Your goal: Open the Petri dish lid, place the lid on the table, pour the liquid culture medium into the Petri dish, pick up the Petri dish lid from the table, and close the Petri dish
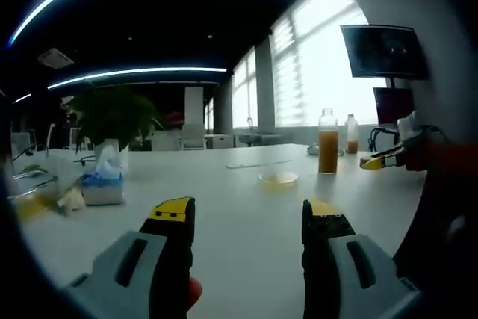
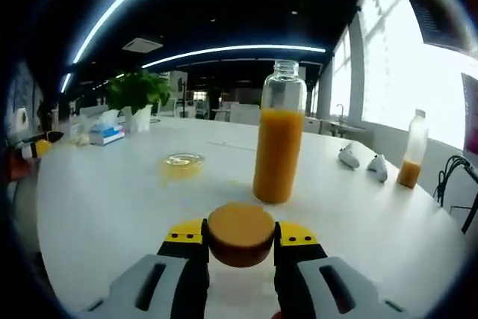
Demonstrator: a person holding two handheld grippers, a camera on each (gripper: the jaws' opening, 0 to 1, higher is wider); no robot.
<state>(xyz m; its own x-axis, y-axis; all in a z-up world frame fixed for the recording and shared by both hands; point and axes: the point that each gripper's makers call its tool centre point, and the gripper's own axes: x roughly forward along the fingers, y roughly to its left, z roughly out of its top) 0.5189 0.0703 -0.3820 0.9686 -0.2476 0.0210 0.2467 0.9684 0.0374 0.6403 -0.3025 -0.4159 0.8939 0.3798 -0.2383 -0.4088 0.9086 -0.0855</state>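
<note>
Two bottles [image 2: 279, 134] (orange liquid); one dish [image 2: 184, 160]

The left claw [image 1: 244, 222] is held level and low, its two jaws spread wide apart with nothing between them. The right claw [image 2: 240, 238] is pressed together on a round orange cap [image 2: 240, 233], which sits between both jaw tips.
</note>
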